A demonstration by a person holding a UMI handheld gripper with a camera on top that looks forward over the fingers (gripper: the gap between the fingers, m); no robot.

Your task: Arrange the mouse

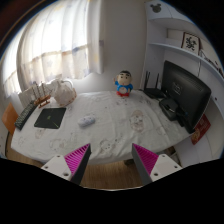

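Observation:
A small white mouse [87,121] lies on the white patterned tablecloth [120,128], just right of a dark mouse pad [50,118]. My gripper [111,162] is open and empty, well back from the table over the wooden floor, with its magenta pads [78,159] spread wide. The mouse is far beyond the fingers, a little left of the midline.
A blue-and-white doll figure [124,85] stands at the table's back. A monitor [186,93] and a black router [153,84] are at the right, a keyboard [25,116] and a pale bundle [62,91] at the left. Shelves [185,45] hang above right.

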